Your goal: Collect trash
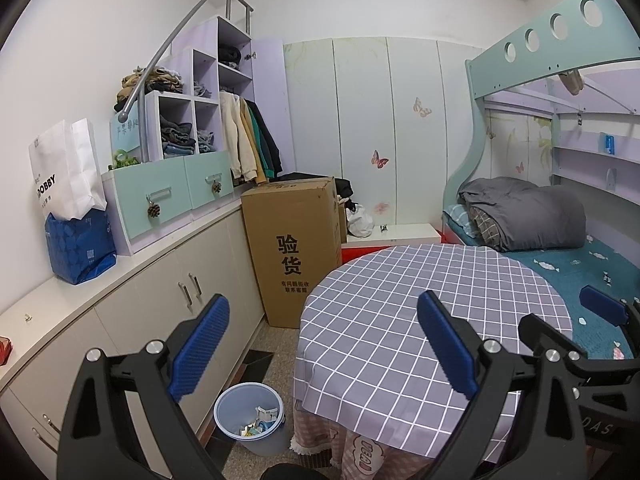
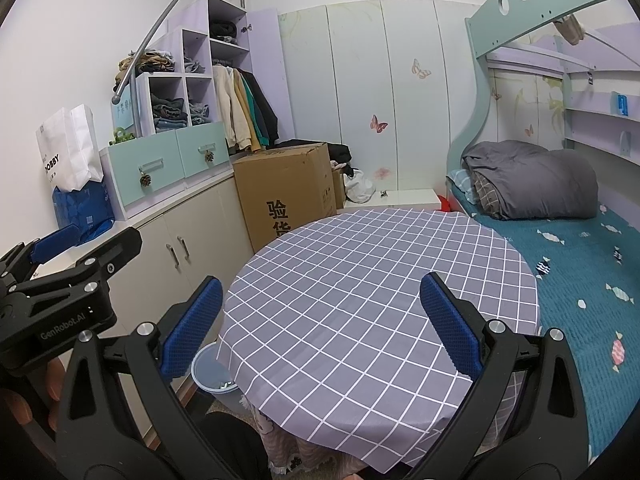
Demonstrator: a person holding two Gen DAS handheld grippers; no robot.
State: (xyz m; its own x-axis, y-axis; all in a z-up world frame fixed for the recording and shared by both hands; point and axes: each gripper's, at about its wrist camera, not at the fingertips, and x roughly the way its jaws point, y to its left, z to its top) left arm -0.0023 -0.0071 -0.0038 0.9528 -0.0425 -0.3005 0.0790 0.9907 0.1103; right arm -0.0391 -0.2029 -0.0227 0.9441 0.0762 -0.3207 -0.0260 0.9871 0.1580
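Judged nearly or wholly finished, as far as these views reach. Both tools idle above the round table (image 2: 360, 280), with the grid-patterned cloth bare straight ahead of and between the fingers, no scrap visible anywhere on it.

Left gripper (image 1: 324, 344): spread wide, blue pads (image 1: 200, 348) well apart, nothing between them. Right gripper (image 2: 320, 328): likewise splayed wide and carrying nothing. Seen side by side in each other's views, right tool at the left tool's right edge, left tool at the right tool's left edge, both pointed across the table toward the far wardrobe.

Trash (image 1: 258, 422): already in the blue bin (image 1: 224, 408), down and slightly left of the left tool's fingers, on the floor tight against the table's skirt and just beside the cabinet front. Paper and small packaging bits lying at the bottom, bin far from full. From the right tool, only a sliver of the bin's rim peeking out beside the left finger, contents mostly hidden.

Left to do, by judgement: probably little. No loose litter apparent on the floor strip below the left tool or on the counter off to its left, though the floor under the table and behind the cardboard box (image 1: 296, 240) ahead stays hidden. Possibly only a last look round remaining.
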